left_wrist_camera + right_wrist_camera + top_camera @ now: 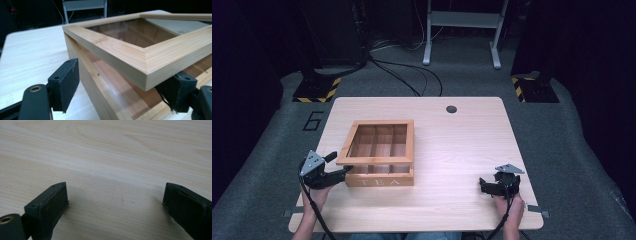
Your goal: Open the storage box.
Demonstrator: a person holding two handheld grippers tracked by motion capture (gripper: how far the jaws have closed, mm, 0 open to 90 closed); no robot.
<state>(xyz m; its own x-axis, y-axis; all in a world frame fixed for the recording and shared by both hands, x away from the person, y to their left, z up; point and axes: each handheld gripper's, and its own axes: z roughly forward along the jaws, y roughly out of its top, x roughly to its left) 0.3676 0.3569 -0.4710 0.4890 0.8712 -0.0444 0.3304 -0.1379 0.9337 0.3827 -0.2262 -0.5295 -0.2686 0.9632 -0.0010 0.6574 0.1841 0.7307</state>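
Note:
A wooden tea box (pixel 379 181) marked TEA stands left of the table's middle. Its glass-paned lid (pixel 375 160) is raised a little at the front, leaving a gap above the box body. My left gripper (pixel 340 163) is open at the box's front left corner. In the left gripper view the lid corner (pixel 147 80) juts between the wide-apart jaws of that gripper (pixel 122 92): one jaw is out over the table, the other under the lid edge. Near the front right edge, my right gripper (pixel 483 186) stands open just above the bare table (pixel 107 157), this gripper (pixel 115 202) holding nothing.
The light wooden table (pixel 462 145) has a round cable hole (pixel 451 109) at the back. Beyond it are floor cables (pixel 412 75), a white stand (pixel 462 30) and hazard-striped feet (pixel 317 92). Dividers show through the box's glass.

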